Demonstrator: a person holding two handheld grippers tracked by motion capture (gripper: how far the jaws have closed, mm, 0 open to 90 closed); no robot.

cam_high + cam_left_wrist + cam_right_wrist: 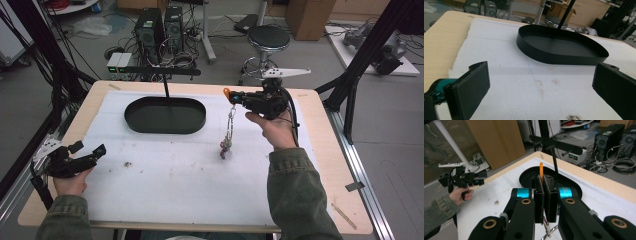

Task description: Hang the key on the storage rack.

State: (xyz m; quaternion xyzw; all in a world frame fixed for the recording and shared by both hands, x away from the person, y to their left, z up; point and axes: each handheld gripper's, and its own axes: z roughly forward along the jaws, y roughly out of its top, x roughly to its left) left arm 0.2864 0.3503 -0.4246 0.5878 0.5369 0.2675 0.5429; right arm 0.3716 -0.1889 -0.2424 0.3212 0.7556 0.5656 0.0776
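Observation:
My right gripper (231,95) is raised over the right half of the table and shut on the orange tab (541,170) of a keychain (231,125). The keychain's silver links hang straight down, and a dark red piece at the bottom end reaches the white mat (175,175). In the right gripper view the jaws of my right gripper (543,180) press together on the tab, with a metal ring (549,232) below them. My left gripper (89,148) rests low at the table's left edge, open and holding nothing. The left gripper view has its jaws wide apart around the left gripper (541,85), above bare mat.
A black oval tray (135,122) lies empty at the back of the mat, also in the left gripper view (554,57). A thin black post (165,85) with a crossbar rises just behind it. Small dirt marks dot the mat. Computers, cables and a stool stand beyond the table.

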